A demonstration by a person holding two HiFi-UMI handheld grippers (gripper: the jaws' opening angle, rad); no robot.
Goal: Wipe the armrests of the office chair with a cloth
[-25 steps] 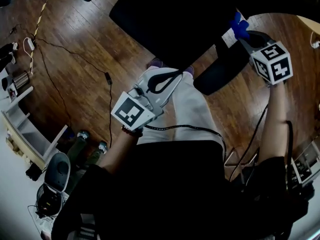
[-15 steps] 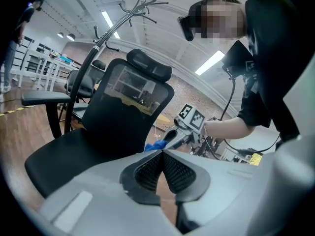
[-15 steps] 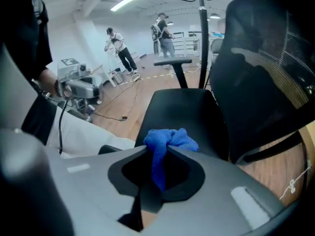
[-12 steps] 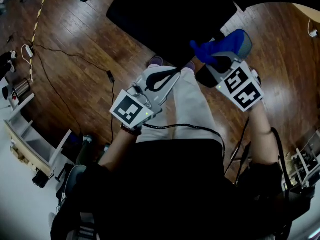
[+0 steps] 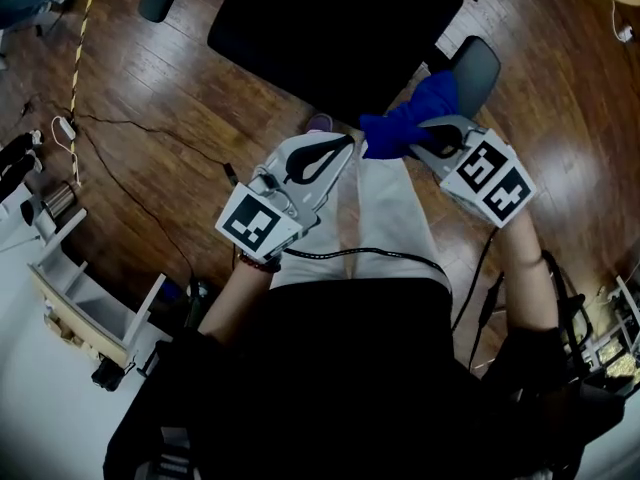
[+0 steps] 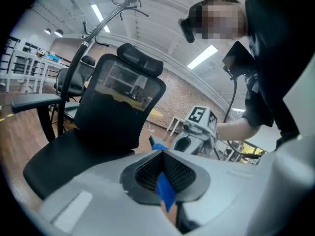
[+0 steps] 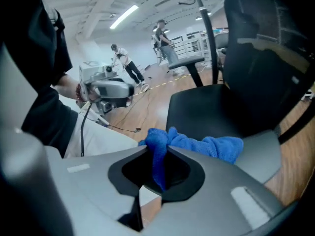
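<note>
**Cloth between chair and knees**

The office chair (image 5: 320,28) is standing on the floor (image 5: 150,168) ahead of the person's legs (image 5: 385,218), with its armrest (image 5: 480,63) sitting to the right. The cloth (image 5: 405,118) is hanging just before that armrest, clamped in the right gripper (image 5: 425,140). The left gripper (image 5: 340,151), jaws together, is hovering just left of the cloth, over the legs.
</note>
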